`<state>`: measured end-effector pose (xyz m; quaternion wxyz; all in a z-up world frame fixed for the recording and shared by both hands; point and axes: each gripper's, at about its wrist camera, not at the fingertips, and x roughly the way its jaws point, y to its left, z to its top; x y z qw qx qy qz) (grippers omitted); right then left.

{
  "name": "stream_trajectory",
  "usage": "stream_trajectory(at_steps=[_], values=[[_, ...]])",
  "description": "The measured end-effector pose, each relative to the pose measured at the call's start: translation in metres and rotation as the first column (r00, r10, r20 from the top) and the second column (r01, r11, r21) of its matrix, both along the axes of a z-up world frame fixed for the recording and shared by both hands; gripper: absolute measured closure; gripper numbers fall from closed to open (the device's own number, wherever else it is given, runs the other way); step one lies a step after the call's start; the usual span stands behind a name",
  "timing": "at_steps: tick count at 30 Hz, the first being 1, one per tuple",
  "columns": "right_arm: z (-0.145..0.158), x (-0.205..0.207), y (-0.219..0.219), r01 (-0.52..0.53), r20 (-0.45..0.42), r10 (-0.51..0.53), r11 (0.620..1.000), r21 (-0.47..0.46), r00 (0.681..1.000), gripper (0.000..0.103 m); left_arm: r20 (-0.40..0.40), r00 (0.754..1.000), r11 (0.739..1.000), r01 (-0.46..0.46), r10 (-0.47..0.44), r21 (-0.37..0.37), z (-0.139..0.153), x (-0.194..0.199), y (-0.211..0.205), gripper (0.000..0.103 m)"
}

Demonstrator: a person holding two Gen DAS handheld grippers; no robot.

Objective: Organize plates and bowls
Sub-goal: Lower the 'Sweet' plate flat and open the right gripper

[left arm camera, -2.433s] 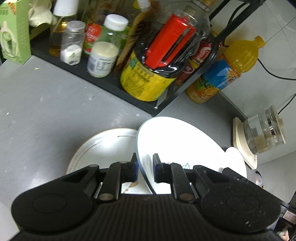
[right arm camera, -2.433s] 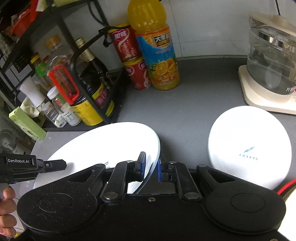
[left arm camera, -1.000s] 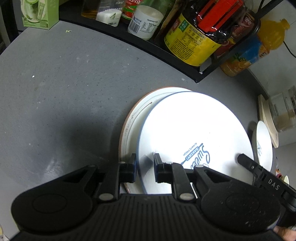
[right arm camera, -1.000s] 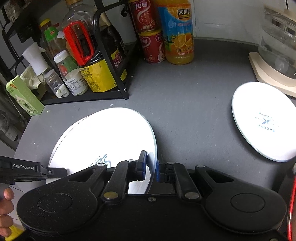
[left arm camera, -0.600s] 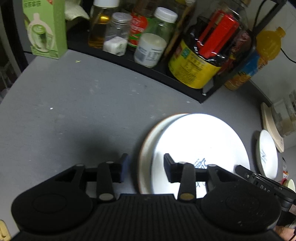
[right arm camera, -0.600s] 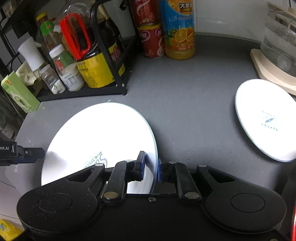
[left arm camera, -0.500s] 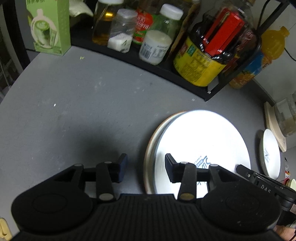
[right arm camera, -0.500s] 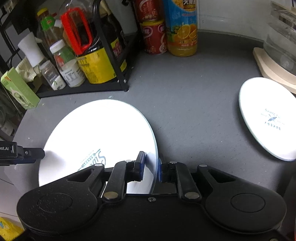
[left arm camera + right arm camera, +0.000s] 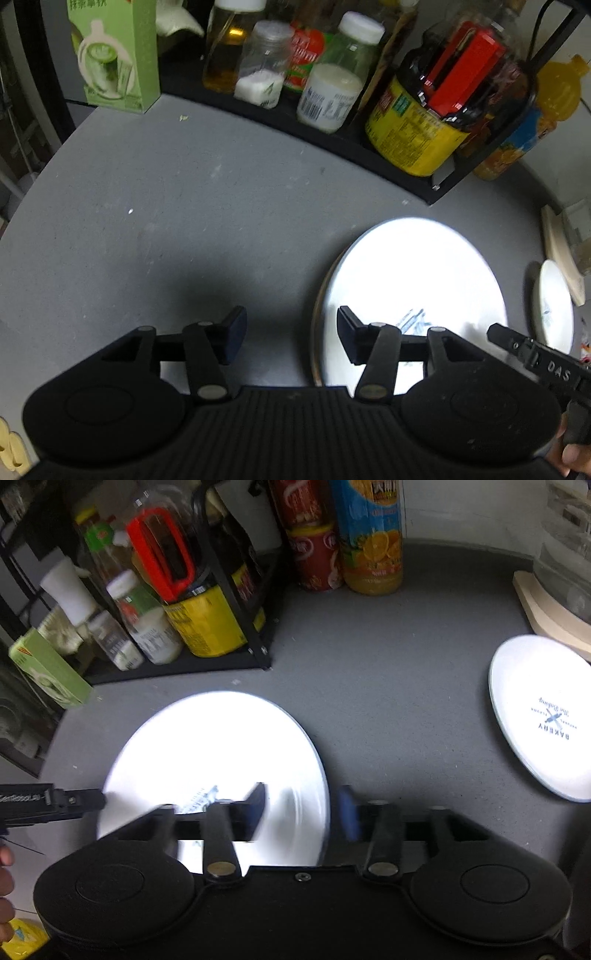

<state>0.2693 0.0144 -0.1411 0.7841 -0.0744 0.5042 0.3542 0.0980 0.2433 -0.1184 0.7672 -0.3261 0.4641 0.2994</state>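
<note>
A large white plate (image 9: 413, 273) with blue lettering lies flat on a brown-rimmed plate (image 9: 317, 317) on the grey counter. My left gripper (image 9: 291, 332) hovers over their left rim. Its jaws are opening, the rim sits between them, and neither pad presses on it. In the right wrist view the same white plate (image 9: 221, 746) has its right edge between the fingers of my right gripper (image 9: 303, 808). Those jaws are opening too, blurred, and stand apart from the plate. A smaller white plate (image 9: 543, 716) marked BAKERY lies to the right.
A black rack (image 9: 332, 144) of bottles and jars runs along the back, with a green carton (image 9: 114, 55) at its left end. An orange juice bottle (image 9: 373, 535) and red cans (image 9: 314, 557) stand beside it. A glass kettle on a cream base (image 9: 554, 613) is at the right.
Both grippers, shut on the white plate's opposite edges a second ago, have opened and let it go. The plate now rests on the brown-rimmed one. The left gripper has drawn back slightly.
</note>
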Motion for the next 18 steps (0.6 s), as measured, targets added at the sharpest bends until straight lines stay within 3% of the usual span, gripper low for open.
stream_trajectory(at_steps=[5, 11, 18], values=[[0.018, 0.000, -0.006, -0.005, -0.007, 0.005, 1.000, 0.022, 1.000, 0.043, 0.014, 1.000, 1.000, 0.020, -0.020, 0.016, 0.018, 0.006, -0.004, 0.049], [0.028, -0.005, -0.012, -0.010, 0.007, 0.010, 1.000, -0.012, 1.000, 0.029, 0.032, 0.997, 0.997, 0.068, -0.069, 0.023, 0.031, 0.012, -0.017, 0.034], [0.039, -0.005, -0.033, 0.036, -0.001, -0.036, 0.999, -0.005, 0.999, 0.011, 0.042, 0.987, 0.988, 0.152, -0.153, 0.016, 0.039, 0.027, -0.037, 0.027]])
